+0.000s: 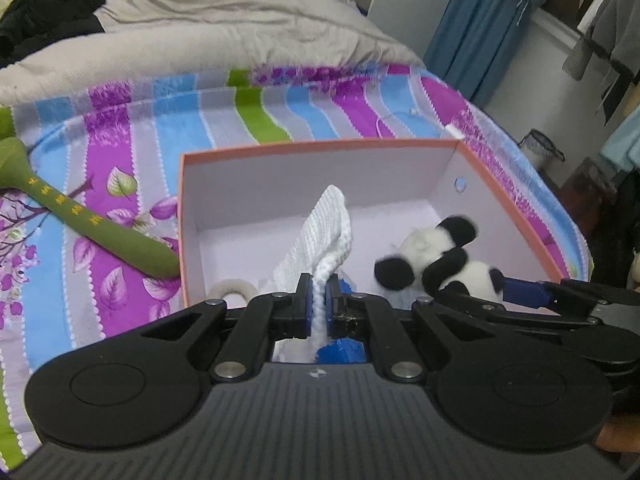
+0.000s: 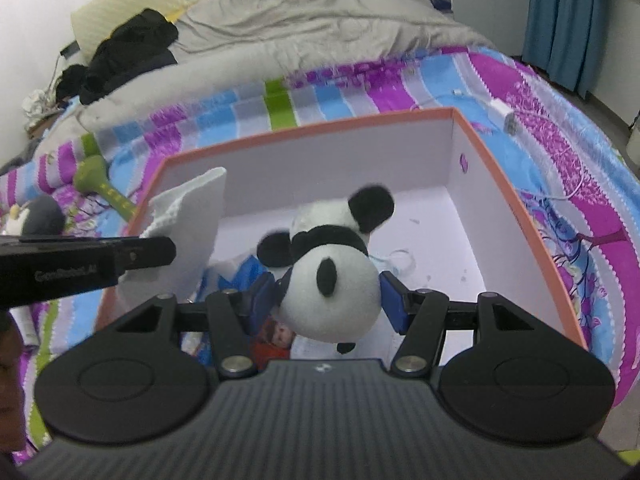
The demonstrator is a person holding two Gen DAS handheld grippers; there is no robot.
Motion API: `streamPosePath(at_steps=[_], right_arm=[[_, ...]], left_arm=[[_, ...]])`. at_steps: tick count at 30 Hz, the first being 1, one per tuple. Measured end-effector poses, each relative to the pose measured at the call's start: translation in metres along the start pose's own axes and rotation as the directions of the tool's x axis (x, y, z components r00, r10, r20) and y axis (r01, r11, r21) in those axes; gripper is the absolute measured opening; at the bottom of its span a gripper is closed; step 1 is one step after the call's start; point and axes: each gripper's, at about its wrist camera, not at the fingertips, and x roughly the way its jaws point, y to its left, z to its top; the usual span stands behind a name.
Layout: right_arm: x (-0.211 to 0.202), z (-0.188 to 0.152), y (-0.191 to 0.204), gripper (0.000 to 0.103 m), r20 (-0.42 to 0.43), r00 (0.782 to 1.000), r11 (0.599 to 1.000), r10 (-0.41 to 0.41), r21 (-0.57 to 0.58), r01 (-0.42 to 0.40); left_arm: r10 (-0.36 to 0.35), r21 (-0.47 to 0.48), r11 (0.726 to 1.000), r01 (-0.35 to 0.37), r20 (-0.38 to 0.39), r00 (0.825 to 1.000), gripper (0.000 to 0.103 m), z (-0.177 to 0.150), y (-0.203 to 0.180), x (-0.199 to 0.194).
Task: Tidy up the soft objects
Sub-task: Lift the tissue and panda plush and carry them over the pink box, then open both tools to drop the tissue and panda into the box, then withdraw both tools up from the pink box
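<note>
White knit cloth (image 1: 328, 236) is pinched tight between the pads of the left tool (image 1: 319, 304), hanging over the near-left part of the box (image 1: 320, 145). On the other side, the right tool (image 2: 329, 300) grips the panda (image 2: 330, 280) round its body, pads pressed into the plush on both flanks, and it hangs over the middle of the box.

Both loads are inside the rim line, so the job now looks like a clean drop. Best bet: lower each one close to the floor of the box before letting go, and keep the two tools apart, because they sit close here. Release the panda toward the bare right side, the cloth toward the left, where blue stuff (image 2: 248, 270) already lies.

The cloth is ribbed, limp, folded over itself and standing up in a peak. The panda is round and squashy, black ears and limbs, head tipped away. A green plush (image 1: 80, 216) waits on the striped bed (image 1: 260, 108) left of the box.
</note>
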Motion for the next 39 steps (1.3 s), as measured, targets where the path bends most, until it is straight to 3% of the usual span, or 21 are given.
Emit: streamPosePath(at_steps=[9,11,12,13,15,19,22,23,24,25,28,37,39], right_arm=[[0.011,-0.004,-0.007,0.063,-0.029,1.0,1.0,-0.005,0.028,0.005],[0.01,-0.003,-0.008,0.062,-0.034,0.999,0.999,0.0,0.04,0.001],[0.009,-0.003,-0.009,0.063,-0.034,0.999,0.999,0.004,0.044,-0.002],[0.007,-0.002,-0.009,0.063,-0.036,0.999,0.999,0.004,0.046,-0.003],[0.0,-0.001,-0.009,0.063,-0.028,1.0,0.999,0.008,0.049,-0.007],[-0.018,0.004,-0.007,0.063,0.009,1.0,0.999,0.007,0.046,-0.008],[-0.035,0.008,-0.006,0.064,0.038,0.999,0.999,0.014,0.052,-0.016],[-0.041,0.009,-0.005,0.071,0.05,0.999,0.999,0.012,0.052,-0.015],[-0.049,0.011,-0.004,0.086,0.067,0.998,0.999,0.012,0.052,-0.015],[-0.056,0.012,-0.004,0.091,0.085,0.996,0.998,0.014,0.055,-0.019],[-0.082,0.015,0.0,0.089,0.135,0.991,0.998,0.011,0.057,-0.019],[-0.157,0.01,0.021,0.089,0.261,0.965,1.0,0.016,0.015,-0.021],[-0.171,0.006,0.026,0.089,0.281,0.959,1.0,0.017,0.01,-0.021]], left_arm=[[-0.006,-0.001,1.0,0.006,-0.057,0.998,0.009,-0.004,0.006,0.022],[-0.007,0.0,1.0,0.007,-0.056,0.998,0.02,-0.004,0.006,0.02],[-0.006,0.001,1.0,0.006,-0.053,0.999,0.035,-0.004,0.005,0.018],[0.002,0.002,1.0,-0.002,-0.049,0.999,0.042,-0.003,0.004,0.015],[0.014,0.002,1.0,-0.014,-0.037,0.999,0.042,-0.002,0.003,0.009],[0.018,0.014,1.0,-0.018,0.007,1.0,0.058,0.001,-0.002,-0.014],[0.016,0.022,1.0,-0.017,0.038,0.999,0.062,0.003,-0.006,-0.034],[0.013,0.021,1.0,-0.014,0.052,0.999,0.063,0.004,-0.007,-0.042],[0.009,0.018,1.0,-0.01,0.064,0.998,0.064,0.004,-0.008,-0.05],[0.004,0.013,1.0,-0.005,0.075,0.997,0.065,0.004,-0.009,-0.059],[-0.008,0.012,1.0,0.006,0.114,0.993,0.076,0.005,-0.01,-0.089],[-0.007,0.012,1.0,0.004,0.226,0.974,0.077,-0.002,-0.008,-0.18],[-0.013,0.017,1.0,0.009,0.242,0.97,0.082,-0.006,-0.007,-0.197]])
